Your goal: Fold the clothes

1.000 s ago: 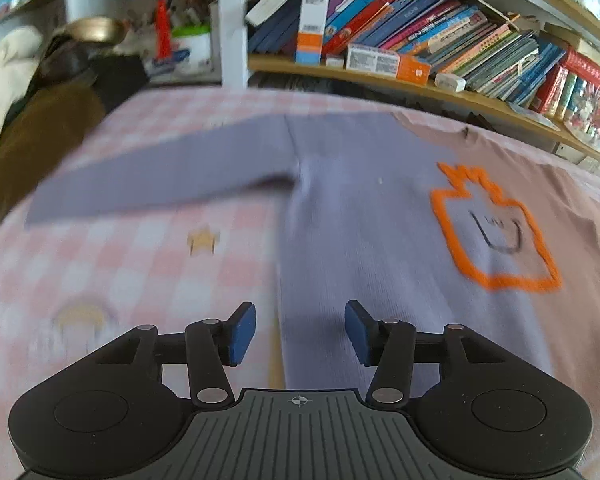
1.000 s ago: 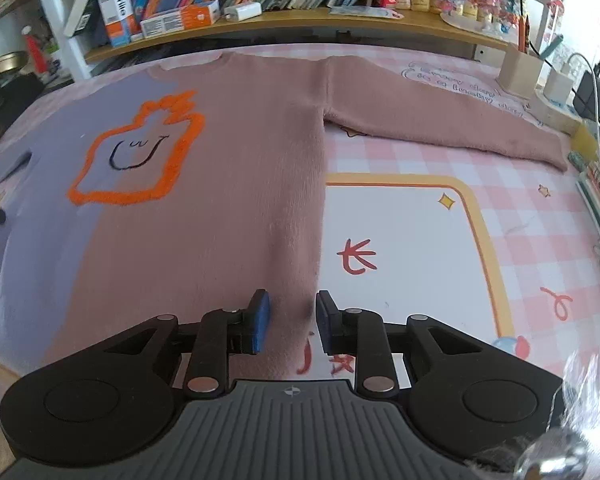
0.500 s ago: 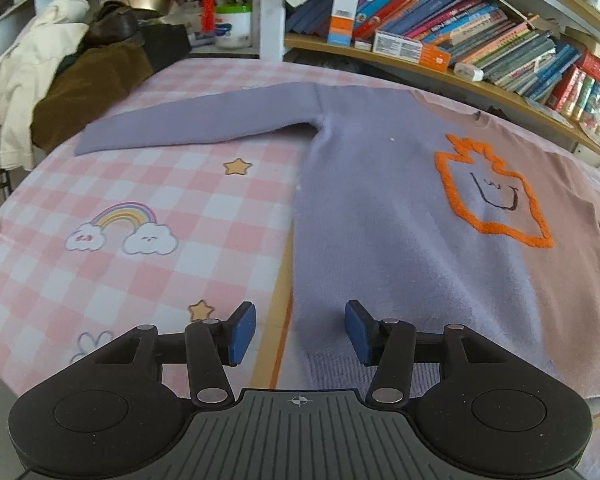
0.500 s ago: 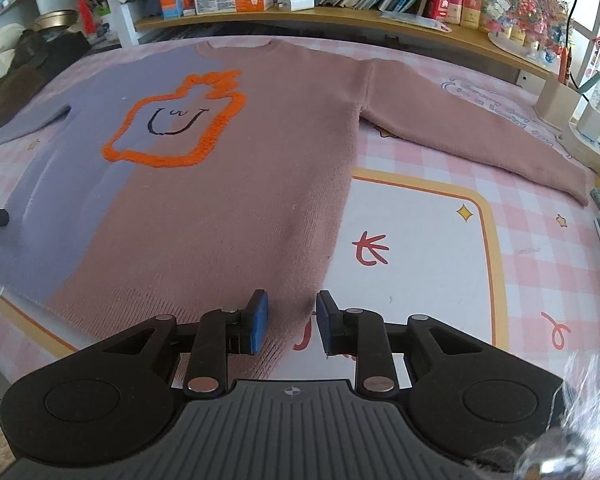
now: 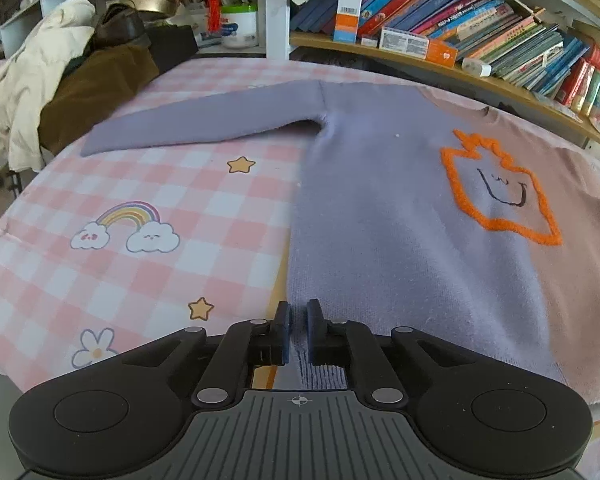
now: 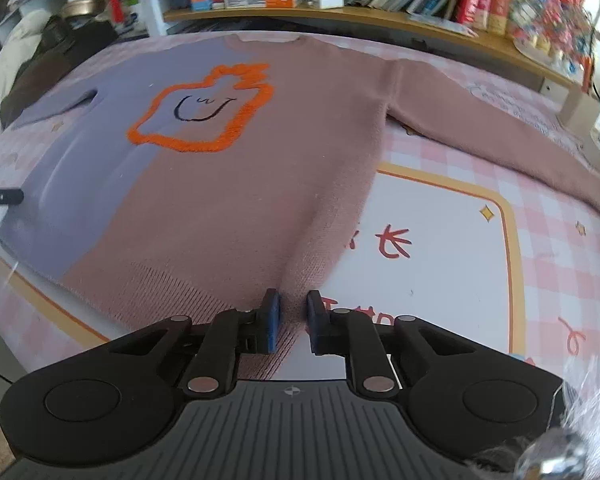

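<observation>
A sweater (image 5: pixel 380 200), lilac on one half and dusty pink on the other with an orange outlined face, lies flat and face up on the pink checked cloth (image 5: pixel 160 264), both sleeves spread out. My left gripper (image 5: pixel 298 312) is shut on the lilac hem at the sweater's near left corner. In the right wrist view the sweater (image 6: pixel 260 180) rises in a small ridge into my right gripper (image 6: pixel 293 304), whose jaws are closing on the pink hem at the near right corner. A tip of the left gripper (image 6: pixel 0 197) shows at that view's left edge.
A bookshelf (image 5: pixel 480 40) runs along the far side of the table. A heap of coats (image 5: pixel 60 92) lies at the far left. A white panel with a yellow border (image 6: pixel 440 240) lies right of the sweater, with desk items (image 6: pixel 580 108) beyond it.
The left jaws have gone from wide apart to pinched on the lilac hem after a small shift along it. The right jaws have narrowed onto the pink hem, and that wrist has rolled slightly.
</observation>
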{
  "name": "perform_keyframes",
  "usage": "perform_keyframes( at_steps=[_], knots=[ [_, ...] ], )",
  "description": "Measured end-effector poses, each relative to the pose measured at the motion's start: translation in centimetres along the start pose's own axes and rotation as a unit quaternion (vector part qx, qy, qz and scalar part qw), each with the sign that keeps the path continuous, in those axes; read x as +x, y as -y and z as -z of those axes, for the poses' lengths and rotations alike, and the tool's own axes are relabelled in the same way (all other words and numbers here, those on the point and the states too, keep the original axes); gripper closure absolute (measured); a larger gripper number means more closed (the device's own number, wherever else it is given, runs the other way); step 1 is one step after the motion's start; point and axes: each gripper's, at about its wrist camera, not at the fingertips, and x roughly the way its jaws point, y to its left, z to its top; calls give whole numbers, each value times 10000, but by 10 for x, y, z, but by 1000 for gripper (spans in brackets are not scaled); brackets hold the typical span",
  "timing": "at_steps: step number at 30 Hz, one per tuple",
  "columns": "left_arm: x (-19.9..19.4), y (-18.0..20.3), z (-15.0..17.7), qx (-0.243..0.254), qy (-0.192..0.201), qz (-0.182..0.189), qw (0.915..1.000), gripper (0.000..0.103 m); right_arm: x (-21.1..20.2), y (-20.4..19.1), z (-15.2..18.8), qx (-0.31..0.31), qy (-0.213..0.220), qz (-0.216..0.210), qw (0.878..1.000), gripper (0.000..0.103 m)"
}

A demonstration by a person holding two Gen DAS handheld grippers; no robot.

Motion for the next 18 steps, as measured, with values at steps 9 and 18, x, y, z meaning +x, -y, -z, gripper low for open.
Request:
perform_keyframes(
  at_steps=[9,18],
  knots=[
    [2,2,-1,73,11,-67,10000,95,1,1,2,-11,66,-1,10000,90],
    [-18,5,-2,31,410,-423,9983,82,0,3,2,94,122,64,9999,80]
  ],
)
